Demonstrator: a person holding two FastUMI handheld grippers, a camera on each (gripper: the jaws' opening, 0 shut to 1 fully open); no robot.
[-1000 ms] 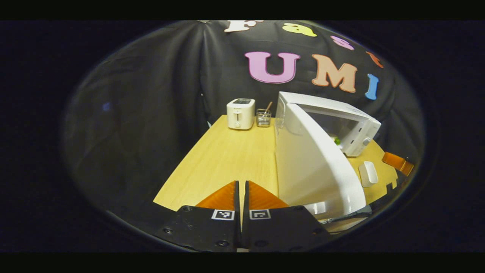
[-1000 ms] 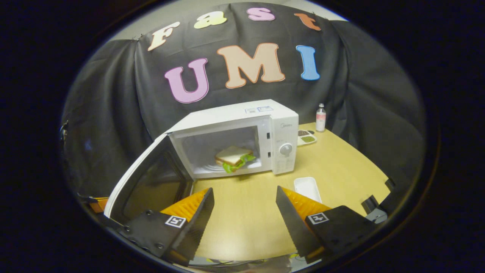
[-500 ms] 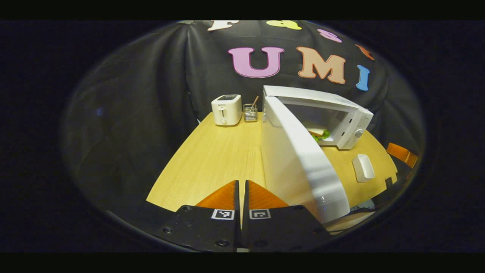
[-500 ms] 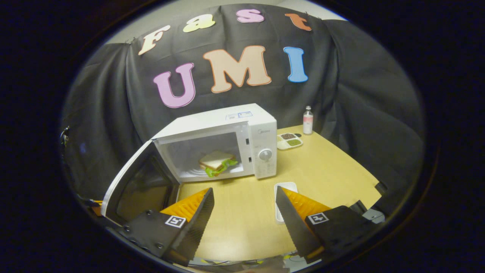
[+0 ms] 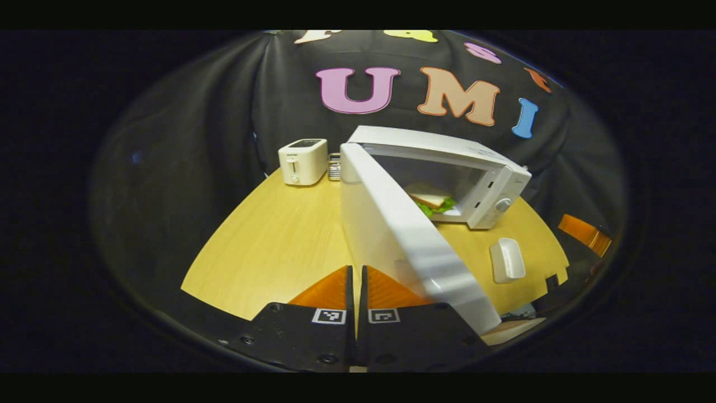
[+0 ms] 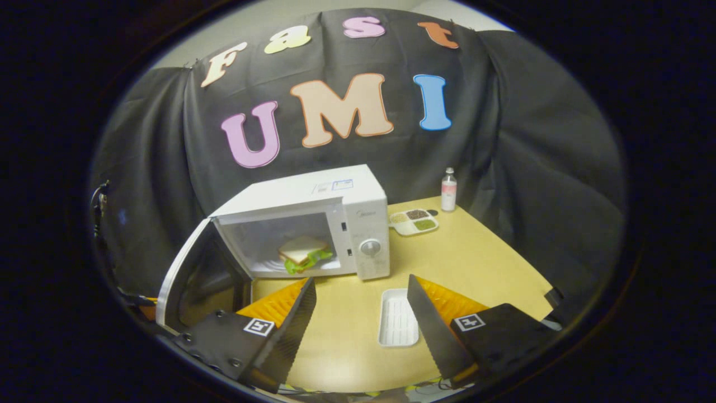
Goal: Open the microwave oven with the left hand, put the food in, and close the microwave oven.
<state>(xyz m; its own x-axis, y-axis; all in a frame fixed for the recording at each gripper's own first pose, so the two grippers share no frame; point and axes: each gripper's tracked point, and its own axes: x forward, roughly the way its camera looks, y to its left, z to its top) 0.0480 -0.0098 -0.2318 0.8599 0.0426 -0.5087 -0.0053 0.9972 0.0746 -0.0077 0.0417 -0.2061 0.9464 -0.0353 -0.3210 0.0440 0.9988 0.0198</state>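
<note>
Left gripper view: your left gripper (image 5: 356, 280) sits at the bottom centre, fingers pressed together with nothing between them, just beside the outer face of the door (image 5: 403, 235).
Door: swung wide open, running from the frame's centre toward the lower right.
Microwave oven (image 5: 475, 168): right of centre on the wooden table (image 5: 268, 240).
Sandwich (image 5: 429, 200): inside the cavity, lettuce showing at its edge.
Toaster (image 5: 302, 161): upper left of the table.
Right gripper view: your right gripper (image 6: 361, 313) at the bottom, fingers spread apart, grasping nothing.
White tray (image 6: 398, 318): empty, on the table between those fingers.
Bottle (image 6: 448, 189): upper right, at the table's far edge.
</note>
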